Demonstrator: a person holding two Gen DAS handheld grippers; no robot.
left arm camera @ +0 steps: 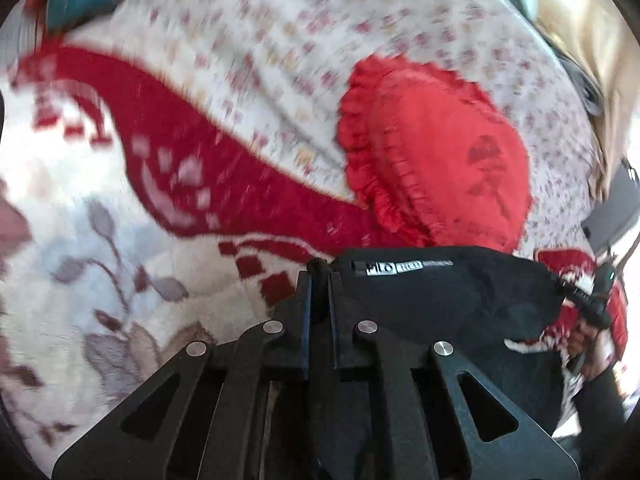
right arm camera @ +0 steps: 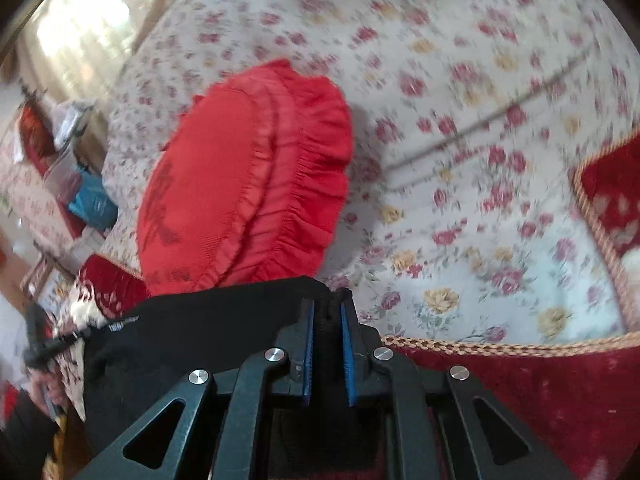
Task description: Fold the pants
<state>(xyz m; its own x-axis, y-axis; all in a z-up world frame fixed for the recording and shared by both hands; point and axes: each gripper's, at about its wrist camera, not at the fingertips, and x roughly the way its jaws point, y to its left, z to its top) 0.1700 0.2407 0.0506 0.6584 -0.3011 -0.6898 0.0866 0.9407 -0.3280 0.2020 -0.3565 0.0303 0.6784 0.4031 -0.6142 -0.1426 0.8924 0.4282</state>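
The black pants (left arm camera: 448, 296) hang stretched between my two grippers above a bed. My left gripper (left arm camera: 320, 276) is shut on one corner of the pants' edge, near a white label (left arm camera: 396, 268). In the left wrist view the cloth runs right to the other gripper (left arm camera: 596, 300). My right gripper (right arm camera: 326, 304) is shut on the other corner of the pants (right arm camera: 192, 328), and the cloth runs left from it. Both views are blurred by motion.
A round red frilled cushion (left arm camera: 436, 152) (right arm camera: 248, 176) lies on the flowered bedspread (right arm camera: 460, 120) just beyond the pants. A red and cream blanket (left arm camera: 120, 184) (right arm camera: 560, 380) covers the near part of the bed. Shelves with clutter (right arm camera: 60, 160) stand at far left.
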